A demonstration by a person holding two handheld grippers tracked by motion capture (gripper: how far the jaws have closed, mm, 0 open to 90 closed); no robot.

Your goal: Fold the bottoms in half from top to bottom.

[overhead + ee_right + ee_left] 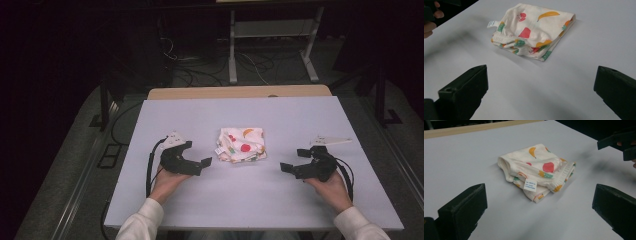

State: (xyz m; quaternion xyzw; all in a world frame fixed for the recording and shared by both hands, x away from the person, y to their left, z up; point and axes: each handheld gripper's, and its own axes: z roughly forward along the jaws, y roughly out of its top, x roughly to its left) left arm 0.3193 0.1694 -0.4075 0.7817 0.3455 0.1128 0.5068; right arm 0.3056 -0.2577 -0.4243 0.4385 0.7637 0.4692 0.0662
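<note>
White sleeves (145, 220), black tools (192, 161)

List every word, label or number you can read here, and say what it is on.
No text here can be read.
White tag sewn to the folded cloth: a few lines of blue print, too small and blurred to read.
The cloth's fruit print carries no words.

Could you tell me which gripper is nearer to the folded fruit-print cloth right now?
Left. The left gripper sits just off the folded cloth's left edge, jaws open; the right gripper lies farther off to its right, also open.
</note>
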